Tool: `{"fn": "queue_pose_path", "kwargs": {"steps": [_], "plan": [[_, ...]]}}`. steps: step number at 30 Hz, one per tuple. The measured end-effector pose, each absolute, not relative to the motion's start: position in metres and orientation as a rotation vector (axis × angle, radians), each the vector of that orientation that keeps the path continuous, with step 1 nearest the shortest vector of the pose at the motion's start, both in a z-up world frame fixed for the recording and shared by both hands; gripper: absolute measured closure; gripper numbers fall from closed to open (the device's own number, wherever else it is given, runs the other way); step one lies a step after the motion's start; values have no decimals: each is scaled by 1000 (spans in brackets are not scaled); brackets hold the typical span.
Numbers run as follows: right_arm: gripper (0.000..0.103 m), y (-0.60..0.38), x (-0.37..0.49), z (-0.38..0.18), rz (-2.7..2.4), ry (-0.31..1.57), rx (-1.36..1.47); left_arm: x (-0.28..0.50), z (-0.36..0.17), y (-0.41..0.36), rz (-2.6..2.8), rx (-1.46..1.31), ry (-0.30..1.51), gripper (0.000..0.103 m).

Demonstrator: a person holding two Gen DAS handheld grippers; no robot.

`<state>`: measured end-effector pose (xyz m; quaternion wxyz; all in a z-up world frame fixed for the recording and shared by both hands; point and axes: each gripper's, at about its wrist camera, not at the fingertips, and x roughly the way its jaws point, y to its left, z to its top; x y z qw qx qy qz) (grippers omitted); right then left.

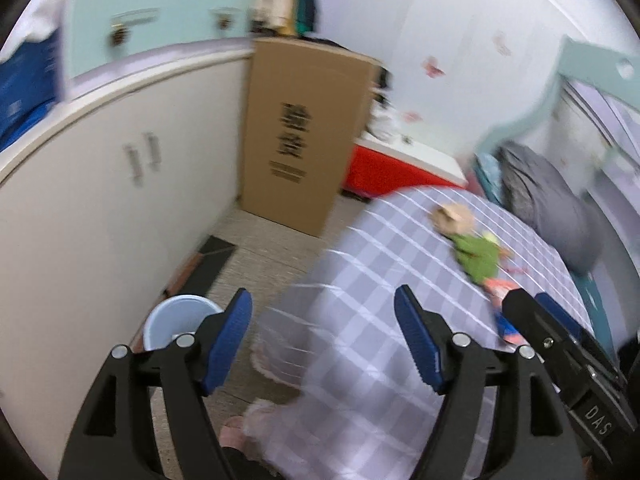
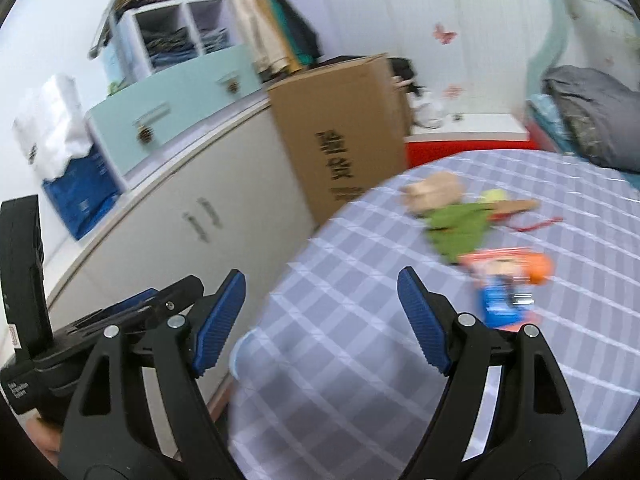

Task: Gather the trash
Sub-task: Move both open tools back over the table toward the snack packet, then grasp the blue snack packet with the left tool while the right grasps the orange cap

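Trash lies in a row on the lilac checked bed: a crumpled brown paper, a green wrapper, and an orange and blue packet. A pale blue bin stands on the floor beside the white cabinet. My left gripper hangs open over the bed's near edge, nothing between its fingers. My right gripper is open too, above the sheet and short of the packet. Both views are blurred.
A tall cardboard box stands against the white cabinet. Behind it sits a red box. A grey bundle lies at the bed's head. A dark mat lies on the floor.
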<state>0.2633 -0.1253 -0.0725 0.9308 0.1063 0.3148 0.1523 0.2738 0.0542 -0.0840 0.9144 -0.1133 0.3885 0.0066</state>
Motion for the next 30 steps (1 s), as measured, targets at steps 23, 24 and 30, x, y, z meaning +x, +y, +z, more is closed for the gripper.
{"fn": "queue_pose_path", "kwargs": {"steps": [23, 24, 30], "plan": [[23, -316, 270, -113, 48, 714, 366, 335, -136, -153, -188, 31, 981, 38], [23, -316, 271, -114, 50, 717, 365, 336, -137, -154, -191, 35, 986, 47], [23, -311, 282, -116, 59, 741, 345, 336, -137, -153, -257, 24, 976, 71]]}}
